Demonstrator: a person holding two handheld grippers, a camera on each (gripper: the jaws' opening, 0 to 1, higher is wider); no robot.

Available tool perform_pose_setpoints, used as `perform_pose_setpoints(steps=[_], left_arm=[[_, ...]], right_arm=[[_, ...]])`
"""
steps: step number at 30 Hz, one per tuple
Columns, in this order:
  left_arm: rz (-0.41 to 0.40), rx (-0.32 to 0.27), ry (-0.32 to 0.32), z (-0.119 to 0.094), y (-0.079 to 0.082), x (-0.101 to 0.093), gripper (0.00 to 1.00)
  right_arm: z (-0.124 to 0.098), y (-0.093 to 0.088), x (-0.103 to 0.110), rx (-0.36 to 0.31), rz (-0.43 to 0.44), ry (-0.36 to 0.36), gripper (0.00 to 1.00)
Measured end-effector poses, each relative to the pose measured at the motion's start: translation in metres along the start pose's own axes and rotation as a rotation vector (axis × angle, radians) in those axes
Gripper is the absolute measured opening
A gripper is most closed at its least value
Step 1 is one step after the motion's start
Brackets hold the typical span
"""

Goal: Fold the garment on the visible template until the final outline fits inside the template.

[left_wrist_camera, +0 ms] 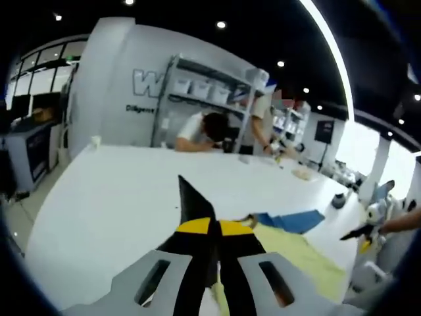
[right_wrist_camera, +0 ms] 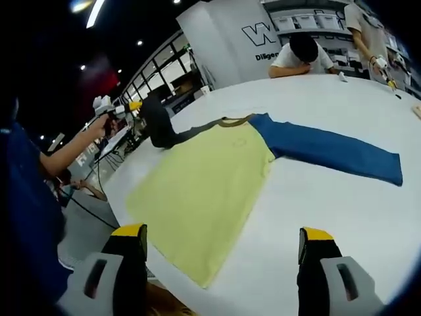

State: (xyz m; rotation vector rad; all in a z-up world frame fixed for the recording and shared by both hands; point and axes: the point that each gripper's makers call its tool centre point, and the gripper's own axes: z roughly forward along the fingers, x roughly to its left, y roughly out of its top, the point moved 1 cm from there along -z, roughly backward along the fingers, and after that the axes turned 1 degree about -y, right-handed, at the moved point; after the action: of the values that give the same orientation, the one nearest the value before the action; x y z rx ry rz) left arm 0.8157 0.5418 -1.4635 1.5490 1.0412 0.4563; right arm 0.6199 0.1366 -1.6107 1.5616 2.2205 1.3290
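My left gripper (left_wrist_camera: 209, 240): fingers pinched together, yellow bands and black tips meeting, with a dark pointed flap of cloth sticking up between them, so I read it as clamped on the dark sleeve (right_wrist_camera: 161, 128). In the right gripper view that same gripper shows small at far left, held up in a hand, with the sleeve hanging from it, lifted off the worktop (right_wrist_camera: 316, 197).

My right gripper (right_wrist_camera: 220, 260): fingers spread wide, grey bodies with slotted holes, yellow caps, black pads, nothing between them. It hangs over the near hem of the shirt (right_wrist_camera: 204, 184).

The shirt lies flat and mostly smooth on the worktop. The body is pale yellow, soft knit, roughly rectangular, with a brownish collar at the top. The blue sleeve (right_wrist_camera: 329, 151) is stretched out straight to one side, a long tapered strip, flat on the surface. The dark sleeve on the other side is bunched and raised.

Worktop is white, glossy, with a rounded edge. I can't make out any template outline on it.

Beyond: a person (right_wrist_camera: 301, 54) leans head-down on the far edge; metal shelves (left_wrist_camera: 210, 92) with white bins; grey wall with lettering.
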Motion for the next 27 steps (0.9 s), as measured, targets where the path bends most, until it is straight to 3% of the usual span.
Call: perform_pose_setpoints(steps=[6, 9, 14, 15, 18, 22, 23, 27], left_arm=[[0.041, 0.022, -0.070, 0.014, 0.000, -0.049, 0.00], [0.050, 0.029, -0.103, 0.019, -0.005, -0.063, 0.00], [0.109, 0.078, -0.188, 0.026, -0.029, -0.100, 0.00], [0.121, 0.087, -0.216, 0.026, -0.034, -0.116, 0.00], [0.152, 0.098, -0.253, 0.026, -0.043, -0.133, 0.00], [0.240, 0.117, -0.355, 0.026, -0.064, -0.165, 0.00], [0.293, 0.126, -0.411, 0.024, -0.076, -0.183, 0.00], [0.298, 0.150, -0.468, 0.021, -0.093, -0.201, 0.00]], right_arm=[[-0.001, -0.002, 0.001, -0.007, -0.003, 0.000, 0.95], [-0.001, -0.002, -0.001, -0.013, 0.002, -0.004, 0.94], [-0.004, -0.004, -0.002, -0.021, 0.006, -0.010, 0.94], [-0.006, -0.005, -0.003, -0.022, 0.007, -0.011, 0.94], [-0.009, -0.008, -0.003, -0.026, 0.014, -0.015, 0.93], [-0.011, -0.011, -0.005, -0.030, 0.029, -0.022, 0.93], [-0.011, -0.012, -0.004, -0.030, 0.033, -0.023, 0.93], [-0.013, -0.014, -0.004, -0.033, 0.040, -0.025, 0.93]])
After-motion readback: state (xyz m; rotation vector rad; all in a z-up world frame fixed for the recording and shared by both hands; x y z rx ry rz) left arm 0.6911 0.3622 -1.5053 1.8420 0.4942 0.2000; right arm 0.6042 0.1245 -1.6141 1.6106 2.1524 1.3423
